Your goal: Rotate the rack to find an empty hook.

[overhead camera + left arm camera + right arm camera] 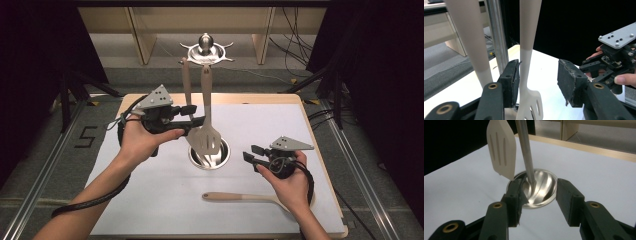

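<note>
black cables (295,30) trail across grey floor (35,150).

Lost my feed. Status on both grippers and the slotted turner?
Left gripper open, fingers astride slotted turner, still hanging on rack. Right gripper open, idle. Wooden spoon on table.

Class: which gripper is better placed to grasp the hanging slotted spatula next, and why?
Left. The left gripper already has its open fingers either side of the slotted spatula handle; the right gripper sits apart, near the stand's base.
</note>
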Motion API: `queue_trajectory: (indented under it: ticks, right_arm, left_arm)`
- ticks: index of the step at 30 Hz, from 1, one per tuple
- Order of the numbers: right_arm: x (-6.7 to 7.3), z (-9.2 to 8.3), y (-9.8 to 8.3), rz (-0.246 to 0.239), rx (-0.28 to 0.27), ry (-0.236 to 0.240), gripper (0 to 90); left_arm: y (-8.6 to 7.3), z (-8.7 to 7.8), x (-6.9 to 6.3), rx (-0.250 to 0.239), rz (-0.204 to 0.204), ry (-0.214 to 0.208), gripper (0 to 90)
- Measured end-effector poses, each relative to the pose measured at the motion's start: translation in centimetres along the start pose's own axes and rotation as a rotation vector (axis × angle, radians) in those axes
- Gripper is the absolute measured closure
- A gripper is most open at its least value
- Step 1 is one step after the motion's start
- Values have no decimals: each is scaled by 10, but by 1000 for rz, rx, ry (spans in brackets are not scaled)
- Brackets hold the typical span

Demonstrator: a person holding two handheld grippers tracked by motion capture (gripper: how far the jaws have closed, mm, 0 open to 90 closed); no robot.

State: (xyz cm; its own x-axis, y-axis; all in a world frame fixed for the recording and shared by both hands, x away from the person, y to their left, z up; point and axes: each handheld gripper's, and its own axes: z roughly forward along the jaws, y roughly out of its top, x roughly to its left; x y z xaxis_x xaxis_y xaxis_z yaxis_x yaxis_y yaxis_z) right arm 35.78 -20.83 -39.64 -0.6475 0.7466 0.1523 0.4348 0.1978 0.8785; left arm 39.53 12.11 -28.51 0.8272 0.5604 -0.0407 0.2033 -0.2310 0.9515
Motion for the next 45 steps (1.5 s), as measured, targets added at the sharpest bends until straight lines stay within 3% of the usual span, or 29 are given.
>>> queue_trajectory:
  ticks: [6,7,10,12,15,17,18,19,21,23,24,27,28,29,33,34,35,38,41,42,43,44,45]
  right_arm:
    - [1,2,-2,-12,-17,-3,572]
    - [3,1,-2,16,-10,4,571]
    - [3,0,-2,12,1,-6,571]
    - [0,0,-2,-17,-3,-11,570]
    - [1,-1,-2,26,0,-13,570]
    - [-3,0,1,-8,-4,-19,569]
    - [-2,0,1,17,2,-15,569]
    - [-2,2,1,4,-4,-11,568]
    - [-1,3,1,26,3,1,568]
    - [-4,3,1,-14,2,-5,567]
    - [-3,2,0,12,13,-5,568]
    - [-4,3,0,7,-22,-2,568]
    - [-3,2,2,23,-14,-3,567]
    - [-5,3,3,0,-20,-5,567]
    - [-4,5,5,35,8,0,566]
    - [-5,8,4,16,-10,12,566]
    - [-3,7,4,32,13,9,565]
    - [-3,10,2,-3,2,7,563]
    - [-1,11,2,19,4,27,562]
    - [-2,12,3,-4,4,16,562]
    - [-1,12,3,23,18,29,562]
    - [-3,14,3,-19,3,21,562]
    - [-2,15,4,-18,11,23,561]
  left_arm:
    - [-5,-5,1,1,1,11,501]
    - [-5,-5,1,1,0,13,501]
    - [-7,-6,0,13,-6,14,501]
    - [-7,-7,-1,12,-10,16,502]
    - [-6,-10,-2,12,0,20,515]
    - [-6,-13,0,7,0,25,521]
    - [-5,-15,1,6,-1,32,529]
    - [-5,-15,2,4,-2,37,535]
    - [-5,-16,4,1,-11,44,539]
    - [-5,-16,6,0,-22,49,542]
    - [-5,-15,7,-1,-26,50,542]
    - [-6,-15,6,0,-31,54,545]
    - [-6,-15,6,3,-29,51,545]
    - [-7,-16,6,2,-29,47,544]
    - [-8,-17,9,1,-41,50,548]
    - [-8,-18,8,3,-42,51,548]
    - [-7,-19,8,-1,-41,55,548]
    - [-6,-21,7,-10,-41,58,548]
    - [-6,-22,8,-11,-48,63,548]
    - [-6,-22,7,-8,-47,64,548]
    - [-6,-23,7,-9,-44,65,548]
    - [-5,-24,6,-13,-40,67,548]
    - [-4,-26,6,-20,-40,65,548]
